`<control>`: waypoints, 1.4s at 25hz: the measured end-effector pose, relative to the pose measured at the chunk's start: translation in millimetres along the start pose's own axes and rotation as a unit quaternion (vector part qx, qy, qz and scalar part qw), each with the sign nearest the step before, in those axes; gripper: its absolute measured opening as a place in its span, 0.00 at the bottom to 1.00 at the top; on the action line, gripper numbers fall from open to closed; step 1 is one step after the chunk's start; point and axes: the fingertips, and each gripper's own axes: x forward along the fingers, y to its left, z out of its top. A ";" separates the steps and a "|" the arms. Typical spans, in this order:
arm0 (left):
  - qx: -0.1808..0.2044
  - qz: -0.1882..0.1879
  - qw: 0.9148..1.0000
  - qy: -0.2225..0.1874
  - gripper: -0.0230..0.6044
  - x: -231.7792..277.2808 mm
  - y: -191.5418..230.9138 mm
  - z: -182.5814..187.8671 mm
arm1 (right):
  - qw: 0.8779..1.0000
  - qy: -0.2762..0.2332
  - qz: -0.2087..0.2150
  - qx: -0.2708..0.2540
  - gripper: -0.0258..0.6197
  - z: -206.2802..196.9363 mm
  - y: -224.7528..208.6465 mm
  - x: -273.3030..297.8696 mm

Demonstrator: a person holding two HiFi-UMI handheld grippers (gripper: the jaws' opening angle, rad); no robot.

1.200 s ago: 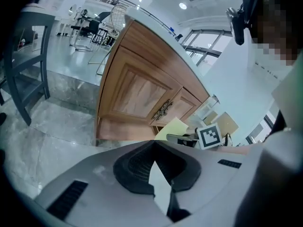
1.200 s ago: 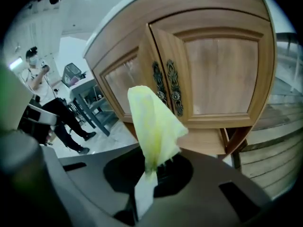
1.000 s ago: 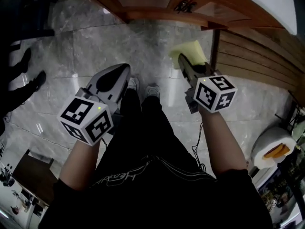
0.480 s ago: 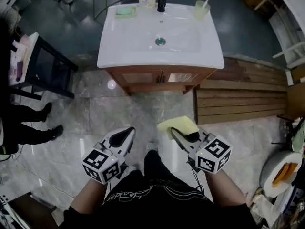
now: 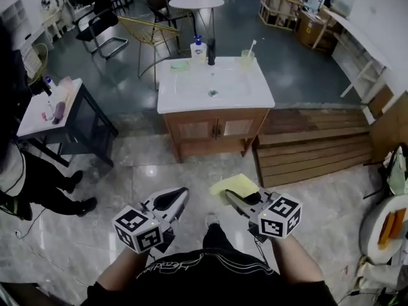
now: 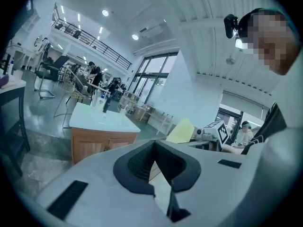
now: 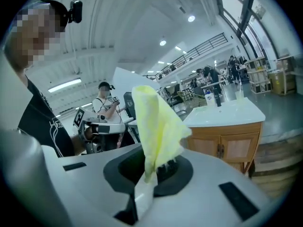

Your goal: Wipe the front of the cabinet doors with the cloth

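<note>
Right gripper (image 5: 229,195) fingers clamped on cloth (image 7: 157,126); yellow fabric standing up out of the grip. Left gripper (image 5: 182,193) fingers pressed together, nothing between. Grippers held side by side, low over floor (image 5: 127,171). Cloth well apart from cabinet doors (image 5: 215,129). Doors closed, set beneath sink (image 5: 213,85), facing the grippers.
</note>
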 end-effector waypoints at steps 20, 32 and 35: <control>0.123 -0.004 0.990 -0.073 0.05 -147.3 -159.7 35.4 | 0.996 -0.069 0.034 -0.051 0.10 10.6 202.0 -100.2; 0.097 0.036 0.990 -0.092 0.05 -120.9 -201.4 33.6 | 0.993 -0.069 0.057 -0.083 0.10 14.9 183.9 -151.3; 0.095 0.041 0.989 -0.102 0.05 -115.5 -218.4 30.0 | 0.992 -0.075 0.068 -0.070 0.10 8.7 180.2 -170.7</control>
